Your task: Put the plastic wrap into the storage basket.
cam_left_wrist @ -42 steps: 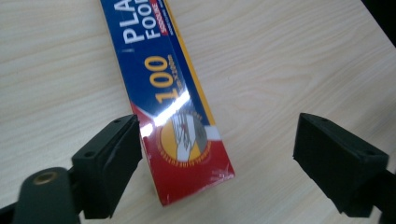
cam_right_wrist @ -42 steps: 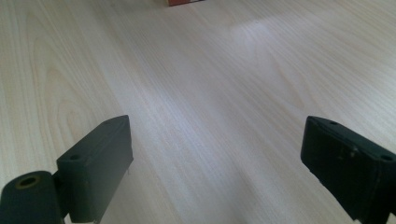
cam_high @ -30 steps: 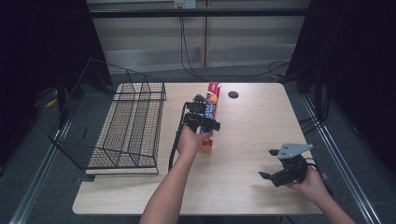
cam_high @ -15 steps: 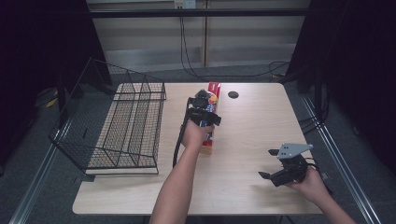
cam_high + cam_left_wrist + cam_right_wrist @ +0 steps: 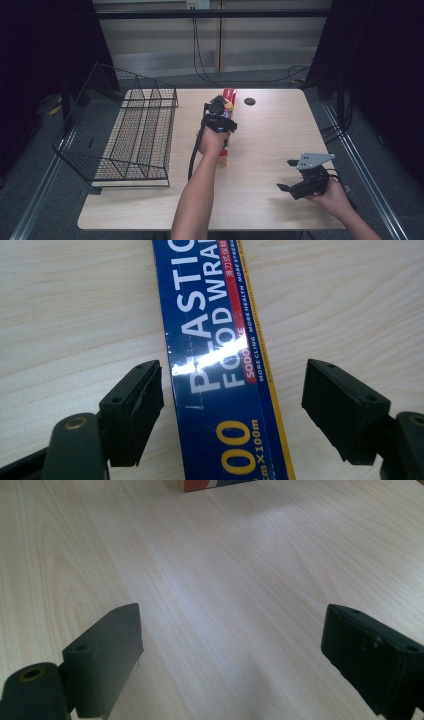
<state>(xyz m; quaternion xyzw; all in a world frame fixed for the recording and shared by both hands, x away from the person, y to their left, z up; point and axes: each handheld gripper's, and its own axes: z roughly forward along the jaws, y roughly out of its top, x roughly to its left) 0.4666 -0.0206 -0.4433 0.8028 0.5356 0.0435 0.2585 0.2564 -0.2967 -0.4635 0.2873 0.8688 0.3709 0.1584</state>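
I see a pale wood-grain worktop [image 5: 280, 135] with a round cable hole [image 5: 249, 101] near its far edge | grey carpet floor [image 5: 45, 150] around it | black curtains [image 5: 45, 45] on both sides | pale panelled back wall [image 5: 160, 45] with black cables [image 5: 200, 50] hanging down it | metal rail [image 5: 365, 165] along my right.
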